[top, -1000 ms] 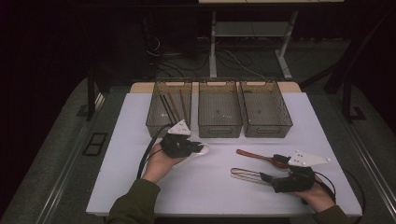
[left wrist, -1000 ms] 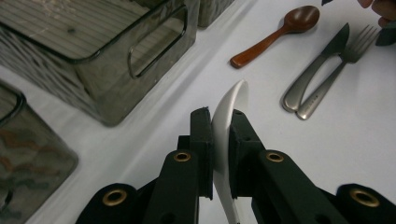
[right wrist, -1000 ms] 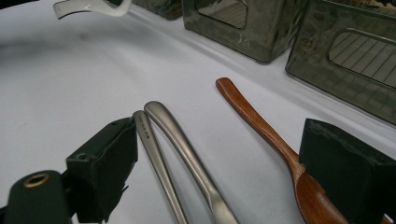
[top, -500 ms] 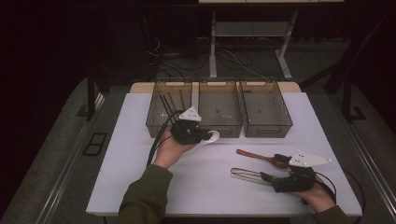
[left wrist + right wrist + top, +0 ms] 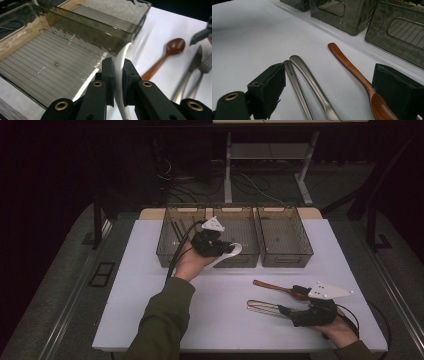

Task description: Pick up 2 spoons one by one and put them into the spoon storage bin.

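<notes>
Pale bench (image 5: 150,310) under dim light, dark floor all round. Counted three clear bins along the far edge: left bin (image 5: 172,251) with dark sticks (image 5: 176,227) inside, middle bin (image 5: 245,227) and right bin (image 5: 284,237) apparently bare.

Found left claw (image 5: 225,247) raised off the bench at the front wall of the middle bin, near its shared corner with the left one. Clenched tight on white spoon (image 5: 231,254), pads pinching the handle on edge, bowl end sticking out ahead beside the bin's rim. Saw ribbed bare floor of that bin just below in the left gripper view.

Found right claw (image 5: 291,300) resting low at the near right of the bench, released, spread wide and gripping nothing. Lay astride wooden spoon (image 5: 272,286) and metal knife and fork (image 5: 262,306), all flat on the bench and untouched.

Judged the step in hand as the carry: white spoon lifted and brought up to the bins, not yet dropped. Looked like sorting cutlery by kind.

Next move, as judged: needed a little more reach forward to clear the front wall, then a dip into the chosen bin and a release low down, to avoid a clatter or a bounce out. Could not tell for certain which bin was meant; middle seemed likeliest.
</notes>
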{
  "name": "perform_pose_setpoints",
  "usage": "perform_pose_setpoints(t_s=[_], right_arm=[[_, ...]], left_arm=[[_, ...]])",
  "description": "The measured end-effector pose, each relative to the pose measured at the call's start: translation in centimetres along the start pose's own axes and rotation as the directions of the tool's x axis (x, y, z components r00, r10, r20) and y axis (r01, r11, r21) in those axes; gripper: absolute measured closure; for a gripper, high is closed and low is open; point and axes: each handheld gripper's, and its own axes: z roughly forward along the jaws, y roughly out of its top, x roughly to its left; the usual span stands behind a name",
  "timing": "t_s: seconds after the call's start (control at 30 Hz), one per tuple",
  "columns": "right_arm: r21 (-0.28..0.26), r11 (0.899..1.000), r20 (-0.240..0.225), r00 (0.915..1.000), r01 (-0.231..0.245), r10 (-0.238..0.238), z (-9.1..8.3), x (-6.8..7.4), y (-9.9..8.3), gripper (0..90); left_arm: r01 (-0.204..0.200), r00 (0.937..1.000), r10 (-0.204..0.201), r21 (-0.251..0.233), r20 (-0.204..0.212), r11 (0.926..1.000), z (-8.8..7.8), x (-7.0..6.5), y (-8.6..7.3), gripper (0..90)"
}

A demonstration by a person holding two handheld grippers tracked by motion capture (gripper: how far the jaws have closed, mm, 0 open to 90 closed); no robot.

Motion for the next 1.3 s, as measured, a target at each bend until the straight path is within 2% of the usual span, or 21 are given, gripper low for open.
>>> perform_pose_setpoints(t_s=[0.13, 0.27, 0.3, 0.57, 0.67, 0.7, 0.73, 0.9, 0.93, 1.17, 1.2, 1.23, 1.27, 1.3], right_arm=[[-0.001, 1.000, 0.001, 1.0000, -0.002, 0.002, 0.0, -0.1, 0.0, 12.1], [-0.004, 1.000, -0.001, 1.0000, -0.002, 0.002, -0.1, -0.1, 0.0, 12.1], [-0.003, 1.000, -0.001, 1.0000, -0.003, 0.003, -0.1, -0.1, 0.0, 12.1], [-0.005, 1.000, -0.003, 1.0000, 0.003, -0.003, -0.2, 0.0, 0.0, 12.1], [-0.011, 1.000, -0.003, 1.0000, 0.003, -0.003, -0.2, -0.1, 0.0, 12.1], [-0.010, 1.000, -0.003, 1.0000, 0.004, -0.004, -0.2, -0.1, 0.0, 12.1], [-0.010, 1.000, -0.004, 1.0000, 0.003, -0.003, -0.2, -0.1, 0.0, 12.1], [-0.008, 1.000, -0.005, 1.0000, 0.004, -0.005, -0.3, -0.1, 0.0, 12.0], [-0.008, 1.000, -0.006, 1.0000, 0.004, -0.004, -0.3, -0.1, 0.0, 12.1], [-0.012, 1.000, -0.006, 1.0000, 0.005, -0.005, -0.4, -0.1, 0.1, 12.1], [-0.012, 1.000, -0.005, 1.0000, 0.005, -0.005, -0.4, -0.1, 0.0, 12.1], [-0.011, 1.000, -0.005, 1.0000, 0.007, -0.007, -0.4, -0.1, 0.1, 12.1], [-0.013, 1.000, -0.006, 1.0000, 0.002, -0.002, -0.4, -0.1, 0.1, 12.1], [-0.013, 1.000, -0.004, 1.0000, 0.002, -0.002, -0.5, -0.1, 0.1, 12.1]], left_arm=[[0.007, 0.9999, -0.007, -0.013, -0.011, 0.9999, 0.7, 0.7, 1.2, 82.3], [-0.005, 0.9995, 0.005, 0.004, -0.032, 1.0000, 1.5, 1.3, 2.2, 82.3], [0.006, 0.9994, -0.006, -0.004, -0.035, 1.0000, 1.7, 1.4, 2.4, 82.4], [0.017, 0.9965, -0.017, 0.008, -0.082, 0.9998, 3.7, 2.7, 3.3, 82.4], [0.021, 0.9949, -0.019, 0.012, -0.099, 0.9997, 4.4, 3.2, 3.3, 82.4], [0.015, 0.9941, -0.012, 0.027, -0.108, 0.9995, 4.5, 3.5, 3.3, 82.4], [0.037, 0.9929, -0.036, 0.004, -0.113, 0.9993, 4.9, 3.5, 3.3, 82.4], [0.051, 0.9870, -0.044, 0.043, -0.155, 0.9977, 5.9, 3.7, 2.9, 82.3], [0.046, 0.9854, -0.035, 0.061, -0.167, 0.9971, 6.1, 3.7, 2.8, 82.3], [0.071, 0.9809, -0.050, 0.106, -0.188, 0.9918, 7.3, 3.5, 2.4, 82.1], [0.075, 0.9794, -0.050, 0.121, -0.196, 0.9898, 7.4, 3.6, 2.4, 81.7], [0.075, 0.9772, -0.050, 0.115, -0.206, 0.9905, 7.5, 3.5, 2.3, 78.8], [0.080, 0.9739, -0.056, 0.101, -0.220, 0.9917, 7.6, 3.4, 2.3, 71.5], [0.077, 0.9754, -0.054, 0.099, -0.214, 0.9921, 7.5, 3.4, 2.3, 67.1]])
